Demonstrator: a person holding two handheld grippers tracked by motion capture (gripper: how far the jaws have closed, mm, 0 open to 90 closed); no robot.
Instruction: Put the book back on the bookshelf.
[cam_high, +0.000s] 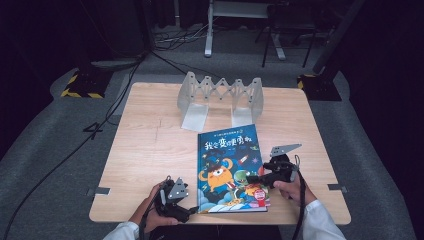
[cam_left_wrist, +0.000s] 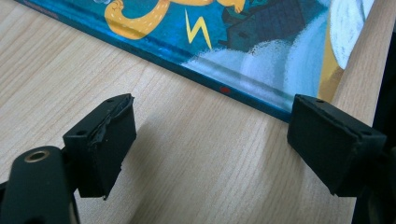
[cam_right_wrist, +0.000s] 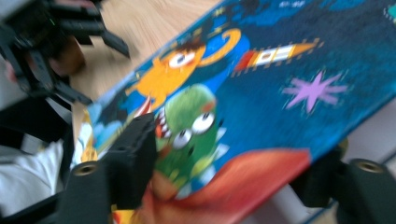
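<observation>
My right claw (cam_high: 256, 178) clamps the glossy picture book's (cam_high: 231, 167) flat cover edge; my left claw (cam_high: 186, 212) gapes wide beside its spine on the woodgrain tabletop (cam_high: 150, 145).

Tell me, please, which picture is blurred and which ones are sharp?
Right gripper view: motion-blurred, the book cover smeared; left gripper view: sharp, wood grain and both jaws crisp; high view: table lit, surroundings dark.
</observation>
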